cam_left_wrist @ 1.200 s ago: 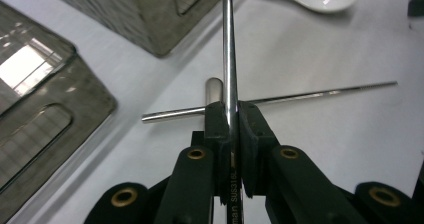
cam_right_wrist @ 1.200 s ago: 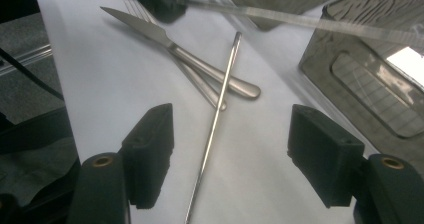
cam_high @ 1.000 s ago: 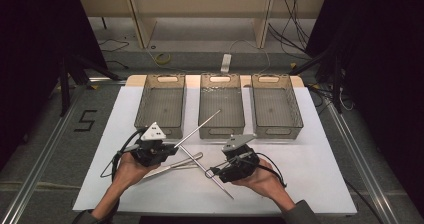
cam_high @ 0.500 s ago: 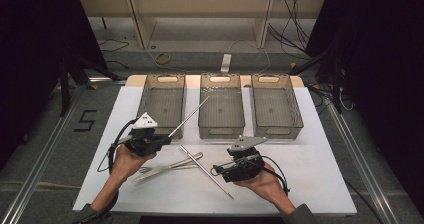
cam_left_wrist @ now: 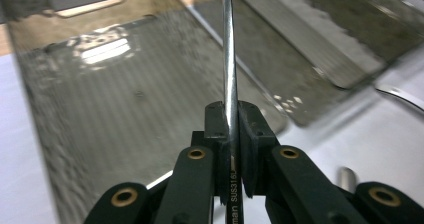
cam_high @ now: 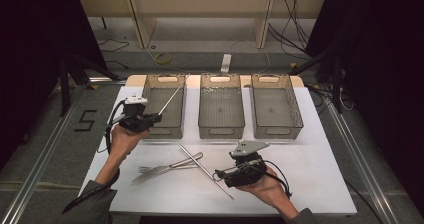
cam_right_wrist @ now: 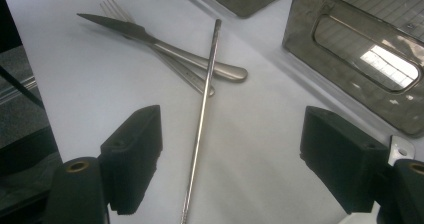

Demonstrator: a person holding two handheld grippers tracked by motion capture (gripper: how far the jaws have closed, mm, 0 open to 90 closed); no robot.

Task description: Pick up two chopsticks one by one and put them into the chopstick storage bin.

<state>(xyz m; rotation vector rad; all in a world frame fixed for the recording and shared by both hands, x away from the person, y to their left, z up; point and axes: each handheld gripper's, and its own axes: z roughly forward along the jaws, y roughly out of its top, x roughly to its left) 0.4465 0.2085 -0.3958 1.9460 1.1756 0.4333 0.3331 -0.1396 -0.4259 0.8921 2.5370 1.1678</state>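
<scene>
My left gripper (cam_high: 152, 119) is shut on a long metal chopstick (cam_high: 174, 95) that slants up over the left clear bin (cam_high: 162, 130). In the left gripper view the jaws pinch the chopstick (cam_left_wrist: 229, 74) near its lower end, above the bin's floor (cam_left_wrist: 125, 114). My right gripper (cam_high: 221, 176) hovers low over the white table, open; its jaws have just been opening. A second chopstick (cam_right_wrist: 202, 109) lies on the table in line with the gap between its fingers (cam_right_wrist: 132, 149), untouched. A knife (cam_right_wrist: 165, 46) and a fork (cam_right_wrist: 114, 6) lie crossed beyond it.
Three clear bins stand in a row at the back of the white table (cam_high: 310, 184): left, middle (cam_high: 221, 132) and right (cam_high: 278, 132). The loose chopstick (cam_high: 205, 170), knife and fork (cam_high: 162, 168) lie in the table's front middle. A dark floor surrounds the table.
My left hand has carried the chopstick away from the cutlery, up and left, to the left bin's front corner. The right gripper has stayed in place with its jaws a little wider.
</scene>
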